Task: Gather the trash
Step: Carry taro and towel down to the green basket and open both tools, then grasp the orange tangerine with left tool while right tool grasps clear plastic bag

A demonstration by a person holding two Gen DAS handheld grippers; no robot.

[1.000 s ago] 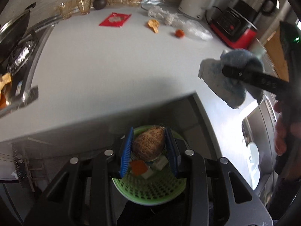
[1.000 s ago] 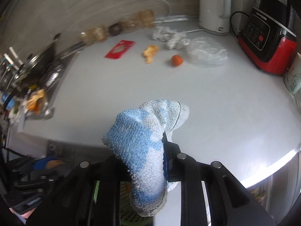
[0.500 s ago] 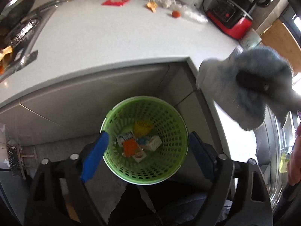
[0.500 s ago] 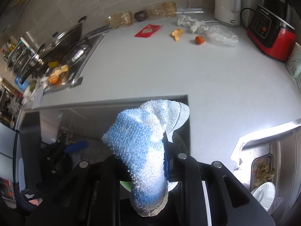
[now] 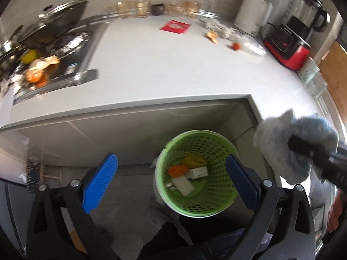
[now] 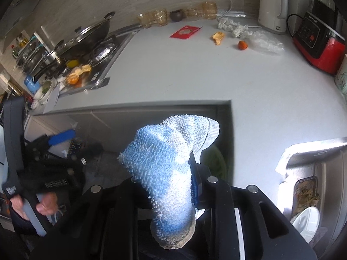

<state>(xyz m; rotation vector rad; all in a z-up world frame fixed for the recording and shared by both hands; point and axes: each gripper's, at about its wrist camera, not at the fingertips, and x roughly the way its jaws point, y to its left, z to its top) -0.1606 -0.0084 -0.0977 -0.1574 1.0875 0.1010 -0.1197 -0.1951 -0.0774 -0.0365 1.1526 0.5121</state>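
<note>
My left gripper (image 5: 171, 178) is open and empty, its blue pads spread wide above the floor. A green mesh basket (image 5: 208, 205) stands on the floor below the counter edge and holds several scraps of trash. My right gripper (image 6: 164, 173) is shut on a blue and white sock (image 6: 167, 169), which also shows at the right of the left wrist view (image 5: 288, 147), held above and right of the basket. On the white counter (image 6: 195, 73) lie a red packet (image 6: 185, 32), a peel piece (image 6: 218, 37), a small orange fruit (image 6: 242, 44), crumpled paper (image 6: 232, 27) and a clear plastic bag (image 6: 266, 42).
A stove with a lidded pan (image 6: 86, 41) and fruit peels (image 6: 78, 73) is at the left. A white kettle (image 6: 273, 6) and a red and black appliance (image 6: 318, 41) stand at the back right. A row of glasses (image 6: 180, 15) lines the wall. A sink (image 6: 308, 195) is at the right.
My left gripper opened and let the brown object fall into the green basket, then drew back. My right gripper with the sock moved back off the counter toward the basket.
</note>
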